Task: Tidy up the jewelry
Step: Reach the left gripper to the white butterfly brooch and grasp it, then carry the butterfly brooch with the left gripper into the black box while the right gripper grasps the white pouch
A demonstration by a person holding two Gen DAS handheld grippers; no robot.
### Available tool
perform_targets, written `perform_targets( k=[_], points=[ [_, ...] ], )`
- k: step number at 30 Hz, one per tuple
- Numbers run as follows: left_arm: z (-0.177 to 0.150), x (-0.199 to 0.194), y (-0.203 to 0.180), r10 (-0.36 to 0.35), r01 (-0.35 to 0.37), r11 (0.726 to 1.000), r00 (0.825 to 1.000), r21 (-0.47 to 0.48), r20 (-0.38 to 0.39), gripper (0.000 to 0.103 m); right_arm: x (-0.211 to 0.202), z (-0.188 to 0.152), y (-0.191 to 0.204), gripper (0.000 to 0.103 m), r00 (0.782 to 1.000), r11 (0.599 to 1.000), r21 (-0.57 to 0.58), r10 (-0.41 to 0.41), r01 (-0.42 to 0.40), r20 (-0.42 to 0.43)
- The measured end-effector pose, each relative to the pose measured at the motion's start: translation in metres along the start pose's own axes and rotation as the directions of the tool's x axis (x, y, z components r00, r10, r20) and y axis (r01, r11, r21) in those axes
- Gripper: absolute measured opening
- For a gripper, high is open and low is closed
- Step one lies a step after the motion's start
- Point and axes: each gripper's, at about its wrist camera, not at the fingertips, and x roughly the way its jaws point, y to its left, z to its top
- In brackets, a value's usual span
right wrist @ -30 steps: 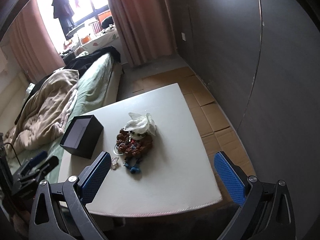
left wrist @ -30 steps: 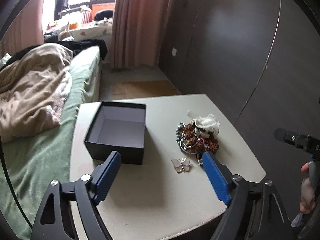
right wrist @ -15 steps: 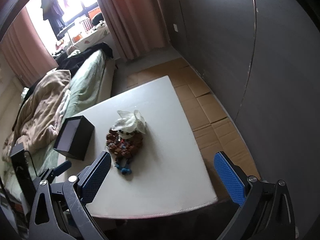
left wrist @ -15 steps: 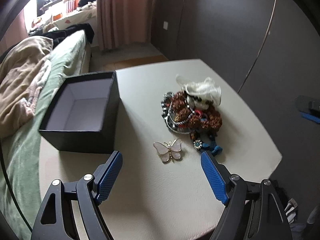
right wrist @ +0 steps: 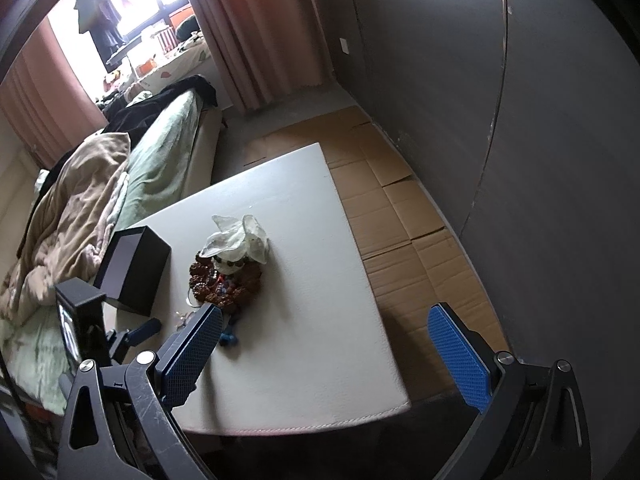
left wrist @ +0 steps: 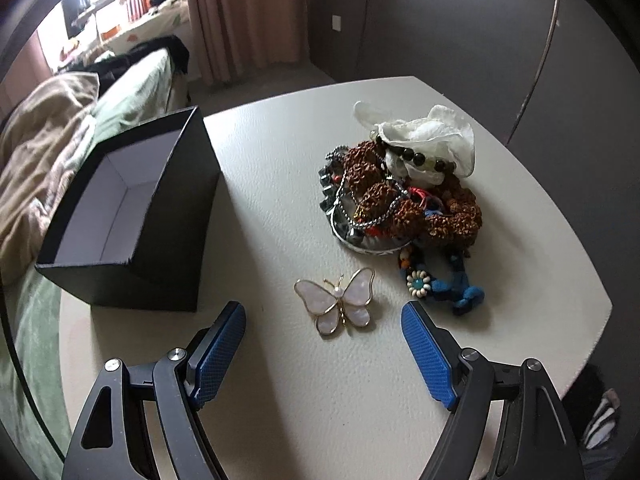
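Pearly pink, the butterfly brooch (left wrist: pixel 339 305) lies on the white table (left wrist: pixel 280 168) between the black box (left wrist: pixel 132 216) and the jewelry pile (left wrist: pixel 404 200). The left gripper (left wrist: pixel 324 316) hovers just before it, jaws spread and empty. The right gripper (right wrist: pixel 324 320) hangs released over the table's near edge.

This is a bedroom in a home. At the left of both views lies a bed (right wrist: pixel 168 160) with a green sheet and a rumpled beige blanket (right wrist: pixel 68 216). Pink curtains (right wrist: pixel 256 28) hang by a bright window (right wrist: pixel 132 4) at the upper left, where a dark garment (right wrist: pixel 96 12) hangs and a cluttered sill shows. A low white table (right wrist: pixel 304 240) stands beside the bed, flattened cardboard (right wrist: pixel 400 216) covers the floor, and dark wardrobe-like panels (right wrist: pixel 520 120) fill the right side.
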Motion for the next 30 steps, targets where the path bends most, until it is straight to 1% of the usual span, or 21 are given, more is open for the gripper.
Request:
perform_targets(
  k=[4, 5, 7, 9, 10, 11, 12, 19, 23, 27, 29, 30],
  points=[
    [0.001, 0.002, 0.001, -0.009, 0.009, 1.000, 1.000, -0.006, 0.007, 0.080, -0.001, 0.003, -0.004, 0.103, 1.000, 1.000, 0.010, 0.003, -0.003, 0.004],
    [0.001, 0.002, 0.001, -0.011, 0.011, 1.000, 1.000, -0.004, 0.008, 0.078, 0.000, 0.003, -0.005, 0.103, 1.000, 1.000, 0.014, 0.003, -0.004, 0.003],
    [0.001, 0.000, 0.001, -0.017, 0.017, 1.000, 1.000, 0.006, 0.012, 0.071, 0.002, 0.004, -0.007, 0.103, 1.000, 1.000, 0.020, 0.002, -0.002, -0.002],
    [0.002, -0.002, -0.001, -0.027, 0.026, 0.999, 1.000, 0.018, 0.016, 0.055, 0.003, 0.004, -0.006, 0.103, 1.000, 1.000, 0.017, -0.001, 0.001, -0.005],
    [0.002, -0.003, -0.001, -0.030, 0.030, 0.999, 0.999, 0.021, 0.017, 0.050, 0.004, 0.005, -0.005, 0.103, 1.000, 1.000, 0.015, -0.002, 0.002, -0.006],
    [0.003, -0.003, -0.001, -0.032, 0.032, 0.999, 0.999, 0.023, 0.017, 0.040, 0.005, 0.005, -0.004, 0.103, 1.000, 1.000, 0.013, -0.003, 0.004, -0.008],
    [0.003, -0.003, 0.000, -0.036, 0.036, 0.999, 0.999, 0.022, 0.013, 0.037, 0.006, 0.005, -0.003, 0.103, 1.000, 1.000, 0.011, -0.004, 0.004, -0.009],
    [0.007, -0.007, 0.012, -0.090, 0.090, 0.996, 0.996, -0.028, -0.001, 0.036, 0.015, 0.006, 0.005, 0.103, 1.000, 1.000, -0.001, 0.008, -0.008, -0.022],
    [0.013, -0.021, 0.020, -0.120, 0.122, 0.991, 0.992, -0.061, 0.031, 0.036, 0.024, 0.007, 0.010, 0.102, 0.999, 1.000, -0.003, 0.020, -0.020, -0.034],
    [0.021, -0.038, 0.025, -0.144, 0.149, 0.986, 0.986, -0.074, 0.079, 0.036, 0.034, 0.010, 0.019, 0.097, 0.998, 0.999, -0.011, 0.044, -0.045, -0.049],
    [0.025, -0.045, 0.029, -0.154, 0.163, 0.983, 0.983, -0.086, 0.100, 0.036, 0.041, 0.012, 0.024, 0.088, 0.996, 0.998, -0.006, 0.068, -0.069, -0.061],
    [0.027, -0.048, 0.031, -0.159, 0.170, 0.981, 0.981, -0.092, 0.110, 0.036, 0.045, 0.014, 0.025, 0.086, 0.994, 0.997, 0.001, 0.083, -0.083, -0.069]
  ],
)
